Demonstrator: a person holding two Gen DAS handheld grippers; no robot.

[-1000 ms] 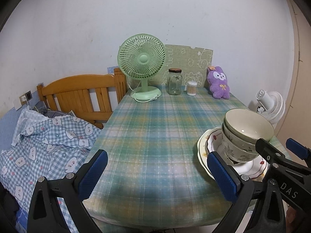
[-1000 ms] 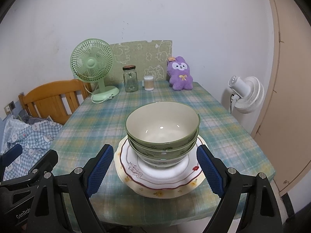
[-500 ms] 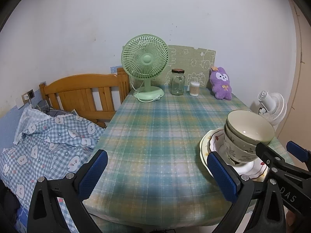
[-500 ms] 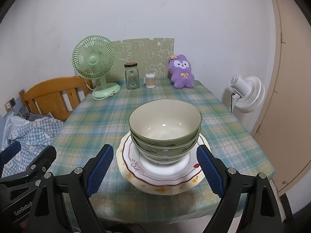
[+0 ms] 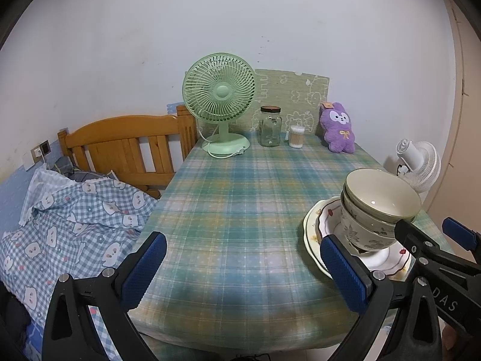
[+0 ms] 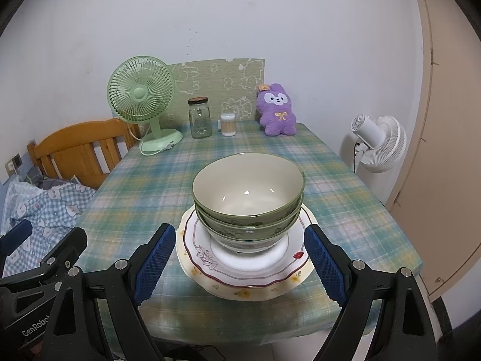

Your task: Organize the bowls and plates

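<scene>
Green-rimmed bowls (image 6: 248, 198) sit nested in a stack on two stacked plates (image 6: 240, 279) near the front right of the plaid-covered table (image 6: 150, 198). The upper plate is white with a red line, the lower one cream with flowers. My right gripper (image 6: 240, 258) is open and empty, its blue pads either side of the plates, just in front of them. My left gripper (image 5: 240, 270) is open and empty over the table's front edge, left of the bowls (image 5: 375, 207) and plates (image 5: 314, 231).
A green desk fan (image 6: 141, 99), a glass jar (image 6: 199, 118), a cotton swab tub (image 6: 228, 124) and a purple plush (image 6: 278, 111) stand along the table's back edge. A wooden bed with checked bedding (image 5: 69, 216) lies left. A white fan (image 6: 378, 141) stands right.
Both grippers have drawn back a little toward the table's front edge, so the scene looks slightly farther. The bowls and plates have not moved.
</scene>
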